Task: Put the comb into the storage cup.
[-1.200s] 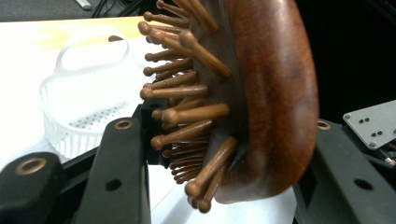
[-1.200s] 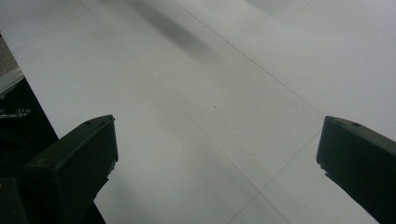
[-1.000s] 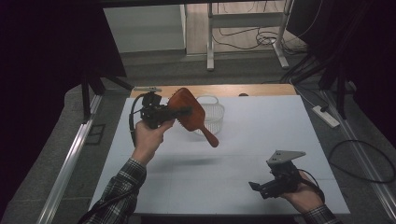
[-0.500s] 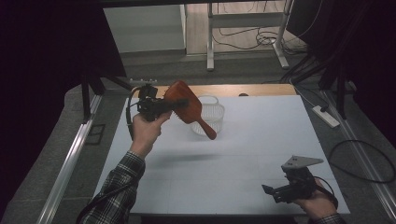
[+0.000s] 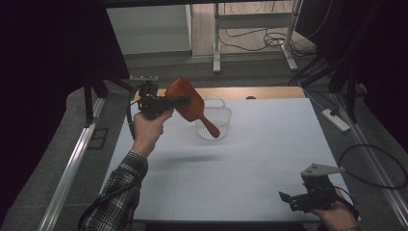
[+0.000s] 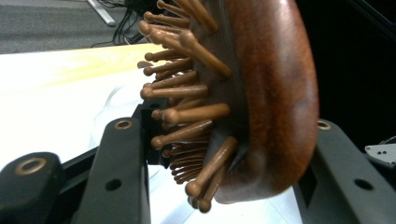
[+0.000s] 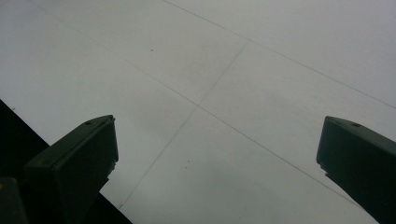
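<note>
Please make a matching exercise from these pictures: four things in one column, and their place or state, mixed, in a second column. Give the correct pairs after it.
Things:
1. wooden hairbrush
2. clear basket
3. left gripper
4. right gripper

Places or states:
A. open, holding nothing, at the near right of the table
B. standing on the table's far side
C. held up in the air, handle pointing down
D. shut on the brush head

Pairs: 1-C, 2-B, 3-D, 4-A

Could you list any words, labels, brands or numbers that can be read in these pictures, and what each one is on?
No readable text on anything here.
The wooden hairbrush in the left claw: bare wood, no mark or label.
The clear basket, the white table and the right claw: no text visible.
</note>
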`<state>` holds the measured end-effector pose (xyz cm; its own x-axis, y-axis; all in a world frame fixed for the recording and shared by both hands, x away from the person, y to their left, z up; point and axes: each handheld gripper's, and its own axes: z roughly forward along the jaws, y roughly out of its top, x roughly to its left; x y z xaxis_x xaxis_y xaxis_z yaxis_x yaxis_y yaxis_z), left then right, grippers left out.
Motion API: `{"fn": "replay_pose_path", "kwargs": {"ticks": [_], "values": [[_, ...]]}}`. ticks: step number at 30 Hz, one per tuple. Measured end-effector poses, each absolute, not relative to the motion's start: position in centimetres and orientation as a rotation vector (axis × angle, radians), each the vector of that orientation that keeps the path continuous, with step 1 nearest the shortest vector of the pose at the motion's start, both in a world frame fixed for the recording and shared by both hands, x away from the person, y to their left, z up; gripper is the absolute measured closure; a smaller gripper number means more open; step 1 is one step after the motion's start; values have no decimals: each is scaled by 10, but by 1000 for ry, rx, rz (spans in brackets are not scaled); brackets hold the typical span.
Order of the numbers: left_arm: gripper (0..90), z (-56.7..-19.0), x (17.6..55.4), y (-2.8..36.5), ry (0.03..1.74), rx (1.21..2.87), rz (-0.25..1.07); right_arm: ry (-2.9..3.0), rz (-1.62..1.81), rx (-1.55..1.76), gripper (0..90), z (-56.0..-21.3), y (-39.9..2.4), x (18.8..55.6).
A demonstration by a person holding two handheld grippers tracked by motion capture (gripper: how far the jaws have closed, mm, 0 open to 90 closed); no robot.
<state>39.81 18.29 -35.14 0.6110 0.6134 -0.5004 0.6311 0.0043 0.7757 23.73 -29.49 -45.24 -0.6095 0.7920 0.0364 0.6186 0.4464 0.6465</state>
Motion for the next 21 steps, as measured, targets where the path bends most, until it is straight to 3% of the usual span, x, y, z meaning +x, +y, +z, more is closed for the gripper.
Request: {"fn": "replay_pose_path", "kwargs": {"ticks": [21], "values": [[538, -346, 424, 183, 1124, 1615, 58, 2404, 936, 1227, 0, -450, -301, 232]]}}
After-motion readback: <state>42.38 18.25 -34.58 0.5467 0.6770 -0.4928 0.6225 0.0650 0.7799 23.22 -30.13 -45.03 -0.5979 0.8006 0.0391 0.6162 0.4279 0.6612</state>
